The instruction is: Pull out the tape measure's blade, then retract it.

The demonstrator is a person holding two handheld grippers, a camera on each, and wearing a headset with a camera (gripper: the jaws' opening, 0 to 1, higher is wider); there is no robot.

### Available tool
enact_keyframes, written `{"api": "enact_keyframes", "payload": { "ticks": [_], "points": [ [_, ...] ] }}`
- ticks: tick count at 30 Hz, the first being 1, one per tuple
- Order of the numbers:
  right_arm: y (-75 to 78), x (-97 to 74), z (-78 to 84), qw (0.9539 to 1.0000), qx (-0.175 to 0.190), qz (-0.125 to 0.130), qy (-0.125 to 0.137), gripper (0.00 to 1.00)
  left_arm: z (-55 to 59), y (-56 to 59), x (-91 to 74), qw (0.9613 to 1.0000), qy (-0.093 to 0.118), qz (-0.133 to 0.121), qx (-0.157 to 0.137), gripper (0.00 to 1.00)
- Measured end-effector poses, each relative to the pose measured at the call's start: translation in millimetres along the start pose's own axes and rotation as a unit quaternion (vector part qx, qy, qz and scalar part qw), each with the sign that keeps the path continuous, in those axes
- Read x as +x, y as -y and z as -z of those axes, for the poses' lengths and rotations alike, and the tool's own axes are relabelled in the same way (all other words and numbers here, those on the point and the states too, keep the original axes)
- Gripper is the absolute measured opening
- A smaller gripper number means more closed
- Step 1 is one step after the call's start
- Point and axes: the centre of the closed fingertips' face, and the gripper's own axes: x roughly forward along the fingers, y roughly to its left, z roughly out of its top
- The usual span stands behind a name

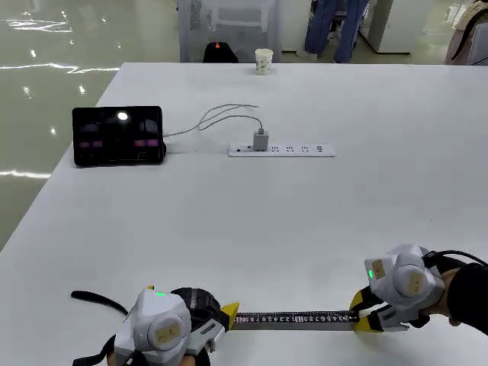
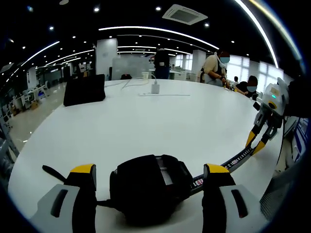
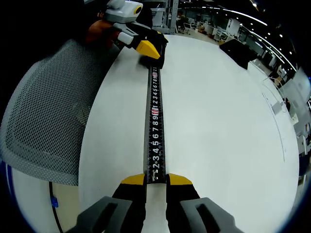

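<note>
Tape measure [image 1: 229, 311] lay along the near edge of the worktop [image 1: 305, 213].

Head view: the case [image 1: 194, 303] sat at the left in the left gripper [image 1: 217, 320]. The blade [image 1: 293, 317] ran flat to the right, its end in the right gripper [image 1: 364, 313].

Left gripper view: the jaws stood on either side of the case [image 2: 148, 187], close in and apparently gripping its sides. The blade [image 2: 233, 160] led off right to the right gripper [image 2: 257, 141].

Right gripper view: the jaws were pressed together on the blade's [image 3: 155, 126] end, with the scale running straight to the case [image 3: 154, 58] and the left gripper [image 3: 146, 48].

Risks, as I judged them:
- The pinch covered only a narrow strip of thin blade, so a pull off the blade's line could slip it free. The spring would then whip it back into the case.
- If the hold on the case was weaker than it looked, the case might drag across the smooth worktop or twist out of the jaws, and the blade would not pay out.
- Lifting the right end high could buckle the blade.
- Letting go all at once on the retract would slam the hook home. Walking it back under tension looked safer.
</note>
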Motion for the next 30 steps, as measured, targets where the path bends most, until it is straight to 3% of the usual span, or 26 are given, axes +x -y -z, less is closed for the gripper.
{"api": "enact_keyframes", "payload": {
  "ticks": [9, 10, 12, 30],
  "points": [
    [0.6, 0.0, 0.5, 0.9999, 0.015, 0.003, -0.005, 0.12, 5.1, 3.2, -0.8, 0.9998, -0.016, 0.009, -0.008, 0.69],
    [0.9, 0.0, 0.6, 0.9996, 0.029, 0.002, -0.002, 0.12, 7.1, 4.6, -0.7, 0.9996, -0.022, 0.012, -0.009, 0.67],
    [2.2, -0.7, 0.9, 0.9993, 0.036, -0.005, 0.004, 0.11, 8.8, 0.4, -0.8, 0.9996, -0.028, 0.003, -0.005, 0.64],
    [2.9, 0.5, -1.6, 0.9992, 0.04, -0.005, 0.009, 0.1, 7.3, 1.4, -2.3, 0.9997, -0.023, 0.01, -0.003, 0.61]
  ]
}}
